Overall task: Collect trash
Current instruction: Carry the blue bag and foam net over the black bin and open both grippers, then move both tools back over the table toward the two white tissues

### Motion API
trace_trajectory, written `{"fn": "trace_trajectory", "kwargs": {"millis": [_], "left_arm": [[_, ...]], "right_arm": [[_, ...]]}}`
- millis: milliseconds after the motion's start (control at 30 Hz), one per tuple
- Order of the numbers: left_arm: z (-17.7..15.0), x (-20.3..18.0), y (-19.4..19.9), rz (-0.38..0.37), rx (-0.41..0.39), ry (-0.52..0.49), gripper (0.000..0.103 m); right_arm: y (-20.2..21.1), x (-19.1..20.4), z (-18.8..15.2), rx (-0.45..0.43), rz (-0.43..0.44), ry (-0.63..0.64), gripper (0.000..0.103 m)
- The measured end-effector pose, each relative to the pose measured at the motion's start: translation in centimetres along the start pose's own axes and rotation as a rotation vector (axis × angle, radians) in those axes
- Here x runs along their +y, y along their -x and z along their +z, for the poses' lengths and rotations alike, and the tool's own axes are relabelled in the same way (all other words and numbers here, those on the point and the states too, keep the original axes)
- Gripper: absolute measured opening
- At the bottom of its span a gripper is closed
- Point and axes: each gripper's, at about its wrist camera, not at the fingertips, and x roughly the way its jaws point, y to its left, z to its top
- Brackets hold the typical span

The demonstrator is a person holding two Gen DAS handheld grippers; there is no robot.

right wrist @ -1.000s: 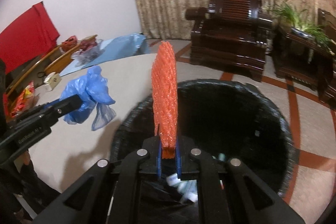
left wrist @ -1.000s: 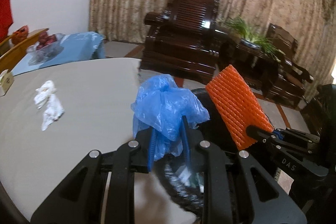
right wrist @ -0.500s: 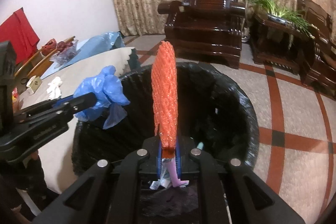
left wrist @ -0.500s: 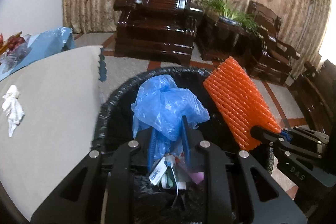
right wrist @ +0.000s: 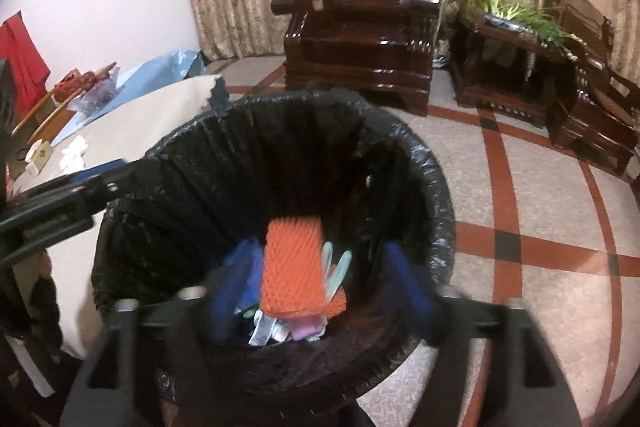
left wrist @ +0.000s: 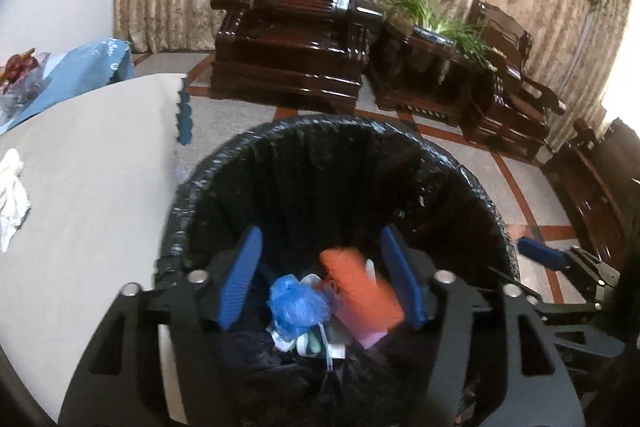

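A black-lined trash bin stands on the floor beside the table. Inside it lie a crumpled blue plastic bag, an orange foam net and other scraps. My left gripper is open and empty over the bin's mouth. My right gripper is open and empty over the bin too; one of its blue fingers shows at the right of the left wrist view. A crumpled white tissue lies on the table.
The beige-covered table is left of the bin. A blue cloth with a bowl of red fruit is farther back. Dark wooden armchairs and a plant stand line the curtain wall.
Both grippers opened over the bin. The blue bag and the orange foam net dropped from the fingers into the bin.
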Motion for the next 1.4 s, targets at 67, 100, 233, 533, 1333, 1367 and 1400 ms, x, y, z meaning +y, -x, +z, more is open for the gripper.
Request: {"fn": "trace_trajectory", "kwargs": {"millis": [67, 100, 233, 533, 1333, 1367, 1400], "left_arm": [[0.2, 0.8, 1.1, 0.026, -0.019, 0.020, 0.078], [0.2, 1.4, 1.7, 0.038, -0.032, 0.029, 0.080], [0.4, 4.0, 4.9, 0.118, -0.092, 0.055, 0.088], [-0.1, 11.3, 11.5, 0.299, -0.172, 0.141, 0.090], [-3.4, 31.0, 16.6, 0.593, -0.169, 0.345, 0.090], [-3.5, 31.5, 16.6, 0.597, -0.167, 0.351, 0.090], [-3.5, 32.3, 16.5, 0.603, -0.164, 0.356, 0.090]], "right_arm": [[0.7, 0.1, 0.3, -0.041, 0.016, -0.005, 0.096], [0.9, 0.3, 0.5, -0.052, 0.022, -0.003, 0.097], [1.8, 1.5, 1.5, -0.090, 0.056, 0.004, 0.097], [1.4, 6.4, 3.2, -0.118, 0.129, 0.051, 0.097], [-8.5, 29.9, 8.1, -0.090, 0.364, 0.266, 0.097], [-9.2, 31.0, 8.2, -0.082, 0.370, 0.271, 0.097], [-9.8, 32.0, 8.2, -0.073, 0.373, 0.281, 0.097]]}}
